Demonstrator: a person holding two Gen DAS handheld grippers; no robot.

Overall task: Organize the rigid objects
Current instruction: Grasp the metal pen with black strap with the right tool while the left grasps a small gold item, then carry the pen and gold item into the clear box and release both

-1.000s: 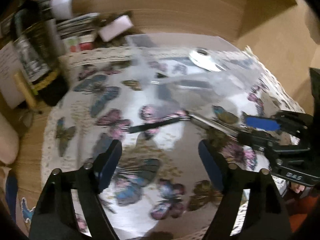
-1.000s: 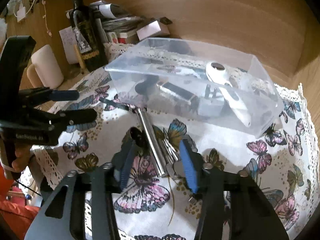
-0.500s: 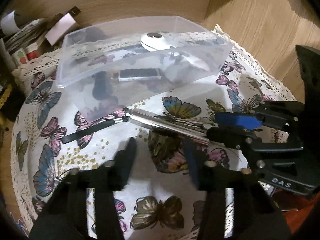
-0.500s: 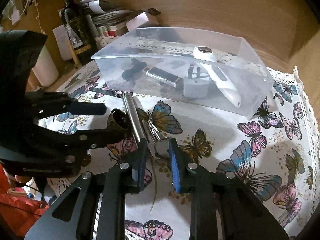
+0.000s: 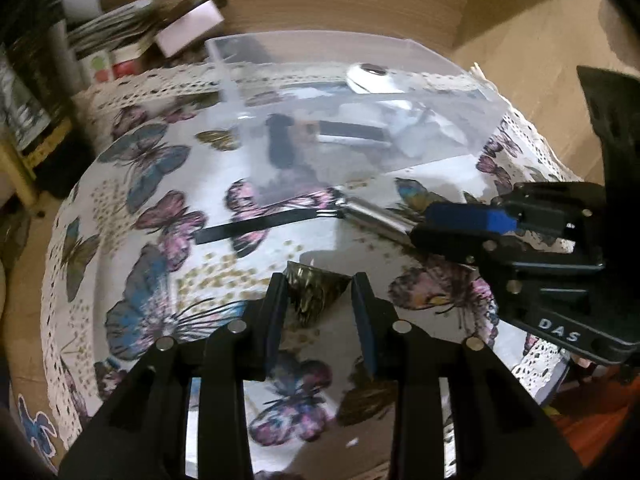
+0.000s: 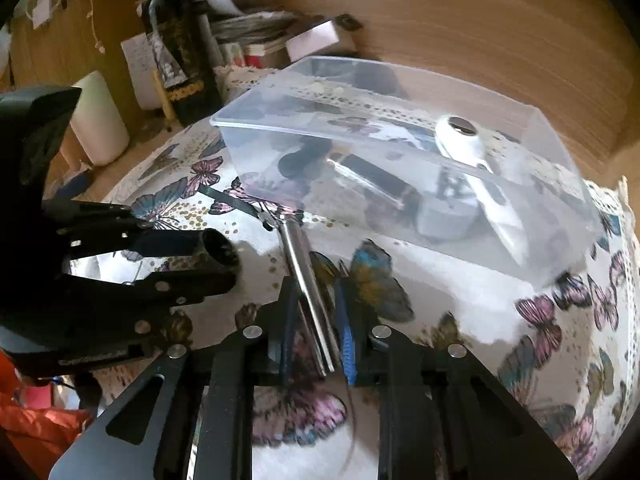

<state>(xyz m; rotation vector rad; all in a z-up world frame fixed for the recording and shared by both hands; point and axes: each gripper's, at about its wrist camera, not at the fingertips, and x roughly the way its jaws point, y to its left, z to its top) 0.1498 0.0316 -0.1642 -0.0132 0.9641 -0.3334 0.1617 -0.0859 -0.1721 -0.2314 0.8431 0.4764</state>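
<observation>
A shiny metal tool (image 6: 306,276) with a black strap (image 5: 256,224) on its far end is held in my right gripper (image 6: 316,312), which is shut on its handle; the tool (image 5: 378,220) points toward the clear plastic box (image 6: 400,168). The box (image 5: 360,120) holds a white handheld device (image 6: 460,140), a black bar and a grey adapter. My left gripper (image 5: 320,304) hovers over the butterfly cloth with its fingers partly closed on nothing. It also shows at the left of the right wrist view (image 6: 218,264).
The round table has a butterfly tablecloth (image 5: 160,264) with lace edges. A dark bottle (image 6: 180,52), a white cylinder (image 6: 98,124), stacked papers and a small white box (image 5: 188,28) stand at the back left against the wooden wall.
My right gripper has closed on the metal tool and lifted its handle end. My left gripper's fingers narrowed over the second and its view swung left again.
</observation>
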